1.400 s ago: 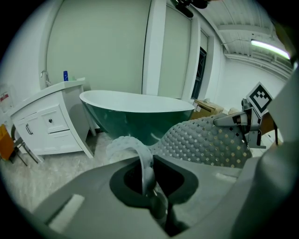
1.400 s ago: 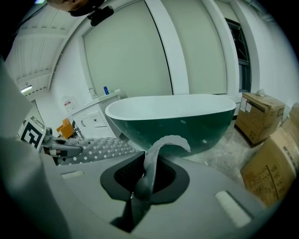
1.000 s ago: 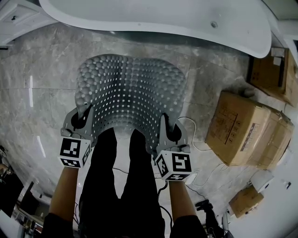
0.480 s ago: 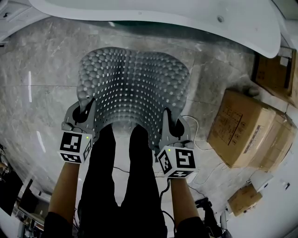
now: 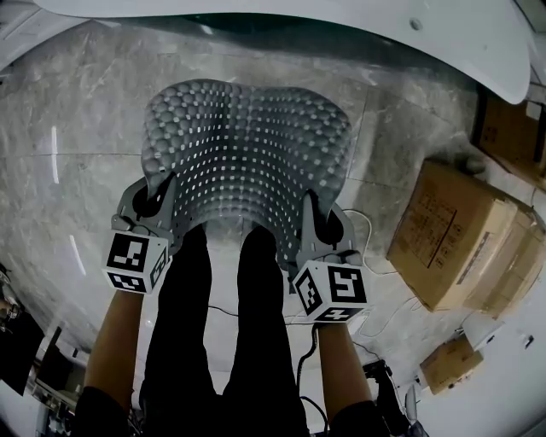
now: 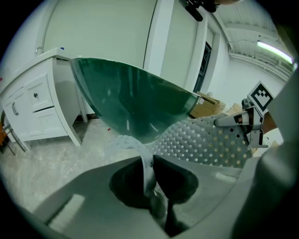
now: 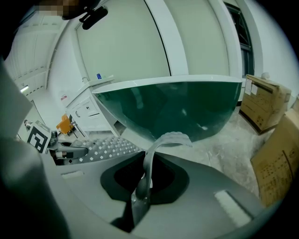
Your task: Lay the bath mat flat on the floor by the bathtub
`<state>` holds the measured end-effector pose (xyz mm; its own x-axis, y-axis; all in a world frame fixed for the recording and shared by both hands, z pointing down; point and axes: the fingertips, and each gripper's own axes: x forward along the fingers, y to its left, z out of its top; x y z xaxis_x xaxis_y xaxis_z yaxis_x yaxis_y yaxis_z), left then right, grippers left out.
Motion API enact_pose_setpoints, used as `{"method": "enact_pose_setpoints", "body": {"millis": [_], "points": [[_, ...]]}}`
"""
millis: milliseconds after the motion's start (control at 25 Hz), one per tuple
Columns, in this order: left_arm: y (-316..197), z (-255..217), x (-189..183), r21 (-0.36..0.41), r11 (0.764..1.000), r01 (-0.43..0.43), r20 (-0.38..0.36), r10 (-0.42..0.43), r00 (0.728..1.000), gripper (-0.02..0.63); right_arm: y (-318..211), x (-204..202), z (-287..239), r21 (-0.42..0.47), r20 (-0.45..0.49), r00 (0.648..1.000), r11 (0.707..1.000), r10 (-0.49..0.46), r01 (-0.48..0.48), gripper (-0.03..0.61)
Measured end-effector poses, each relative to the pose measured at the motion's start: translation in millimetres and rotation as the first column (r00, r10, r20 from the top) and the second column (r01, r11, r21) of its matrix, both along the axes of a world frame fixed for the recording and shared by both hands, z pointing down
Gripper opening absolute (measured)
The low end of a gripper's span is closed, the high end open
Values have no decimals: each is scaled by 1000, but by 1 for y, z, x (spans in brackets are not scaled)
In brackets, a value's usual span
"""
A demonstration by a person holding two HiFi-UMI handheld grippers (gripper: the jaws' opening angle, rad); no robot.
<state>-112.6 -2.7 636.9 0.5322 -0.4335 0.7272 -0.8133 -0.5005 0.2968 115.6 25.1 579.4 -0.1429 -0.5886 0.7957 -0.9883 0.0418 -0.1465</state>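
Observation:
A grey bath mat (image 5: 243, 158) with rows of small holes and bumps hangs spread between my two grippers, above the marble floor (image 5: 77, 128) just in front of the bathtub (image 5: 341, 26). My left gripper (image 5: 158, 205) is shut on the mat's near left corner, and the thin mat edge (image 6: 147, 170) stands pinched between its jaws. My right gripper (image 5: 313, 224) is shut on the near right corner, with the mat edge (image 7: 148, 168) rising from its jaws. The mat's far edge sags toward the tub. The tub's dark green side (image 7: 182, 107) fills both gripper views.
Several cardboard boxes (image 5: 461, 235) stand on the floor to the right, one more (image 5: 512, 128) by the tub's end. A white cable (image 5: 363, 247) lies beside the right gripper. A white cabinet (image 6: 35, 100) stands left of the tub. The person's dark trouser legs (image 5: 222, 324) show below the mat.
Both grippers and the mat have moved slightly forward toward the tub and a little lower. The grip on both corners is unchanged.

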Motion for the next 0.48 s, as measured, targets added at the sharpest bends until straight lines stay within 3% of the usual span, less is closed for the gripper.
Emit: {"method": "enact_pose_setpoints", "body": {"millis": [160, 360, 480], "points": [[1, 11, -1, 5, 1000, -16, -4, 16, 1000, 26, 1, -1, 13, -10, 4, 1000, 1000, 5, -5, 46], [11, -47, -18, 41, 999, -15, 8, 14, 1000, 26, 9, -17, -46, 19, 6, 1000, 1000, -23, 22, 44], [7, -18, -11, 31, 999, -24, 16, 23, 1000, 26, 6, -11, -18, 8, 0, 999, 999, -37, 37, 44]]}}
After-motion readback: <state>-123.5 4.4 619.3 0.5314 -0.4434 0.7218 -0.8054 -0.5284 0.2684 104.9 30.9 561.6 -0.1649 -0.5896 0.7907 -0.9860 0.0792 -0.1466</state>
